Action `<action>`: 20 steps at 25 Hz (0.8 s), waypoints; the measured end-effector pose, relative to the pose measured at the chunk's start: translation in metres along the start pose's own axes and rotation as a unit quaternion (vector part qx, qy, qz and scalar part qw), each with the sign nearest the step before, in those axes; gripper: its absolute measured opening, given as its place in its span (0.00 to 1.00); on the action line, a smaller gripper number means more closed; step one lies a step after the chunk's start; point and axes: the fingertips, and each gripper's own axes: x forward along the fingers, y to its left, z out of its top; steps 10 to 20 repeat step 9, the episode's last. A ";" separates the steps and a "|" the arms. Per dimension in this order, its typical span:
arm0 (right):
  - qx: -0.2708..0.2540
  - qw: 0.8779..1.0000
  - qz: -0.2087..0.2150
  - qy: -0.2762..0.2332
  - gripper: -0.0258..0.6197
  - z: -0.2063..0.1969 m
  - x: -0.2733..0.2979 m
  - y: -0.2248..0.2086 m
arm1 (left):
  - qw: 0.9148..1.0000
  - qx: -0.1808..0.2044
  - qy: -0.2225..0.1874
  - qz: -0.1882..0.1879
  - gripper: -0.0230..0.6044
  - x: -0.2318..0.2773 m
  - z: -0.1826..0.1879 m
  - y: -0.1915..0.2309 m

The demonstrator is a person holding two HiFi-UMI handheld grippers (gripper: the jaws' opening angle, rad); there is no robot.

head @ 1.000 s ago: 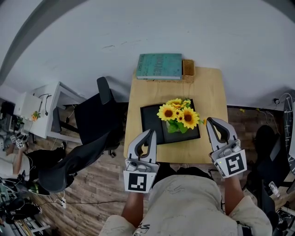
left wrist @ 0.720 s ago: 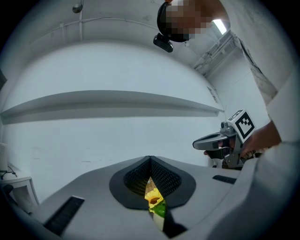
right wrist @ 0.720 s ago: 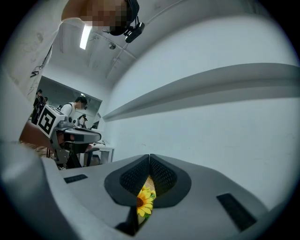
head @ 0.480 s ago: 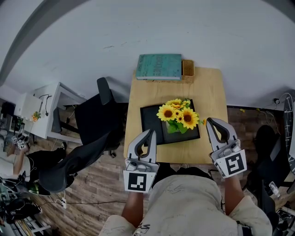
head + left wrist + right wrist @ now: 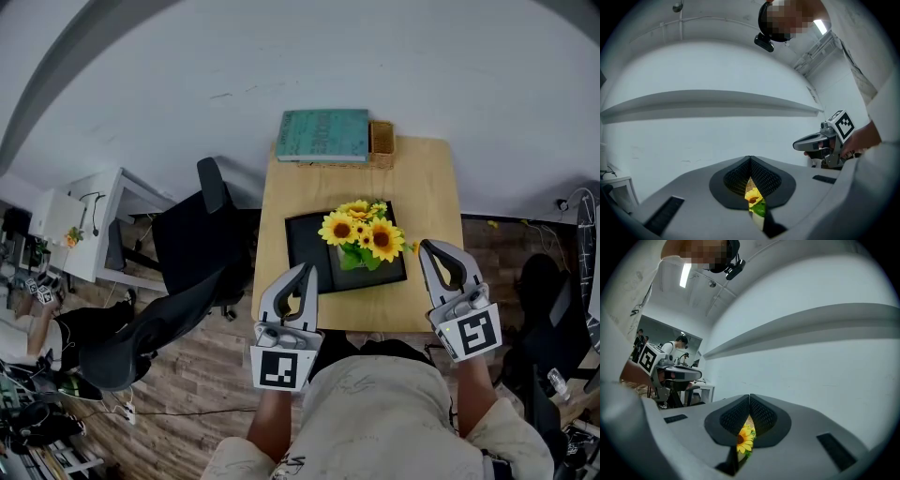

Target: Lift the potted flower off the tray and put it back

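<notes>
The potted flower [image 5: 363, 234], yellow sunflowers over green leaves in a pale pot, stands on the black tray [image 5: 302, 244] in the middle of the small wooden table [image 5: 427, 187]. My left gripper [image 5: 305, 272] hangs shut over the table's near left edge, short of the tray. At the near right edge my right gripper [image 5: 429, 248] is shut too, just right of the tray's corner. Neither touches the pot. In the left gripper view a sunflower [image 5: 752, 196] peeks through the slit below the closed jaws; the right gripper view shows a sunflower [image 5: 745, 440] the same way.
A teal book [image 5: 324, 134] and a small wicker basket [image 5: 382, 138] lie at the table's far edge against the white wall. A black office chair [image 5: 202, 239] stands left of the table, with a white desk [image 5: 89, 225] beyond it. Wooden floor surrounds the table.
</notes>
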 end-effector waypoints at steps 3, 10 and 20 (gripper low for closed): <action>0.003 1.000 -0.001 0.012 0.07 -0.009 -0.002 0.001 | 1.000 -0.004 -0.004 0.001 0.05 0.000 0.001 -0.001; 0.003 1.000 0.006 0.003 0.07 -0.012 0.000 0.006 | 1.000 -0.004 0.011 -0.004 0.05 -0.001 -0.006 -0.001; 0.003 1.000 0.006 0.003 0.07 -0.012 0.000 0.006 | 1.000 -0.004 0.011 -0.004 0.05 -0.001 -0.006 -0.001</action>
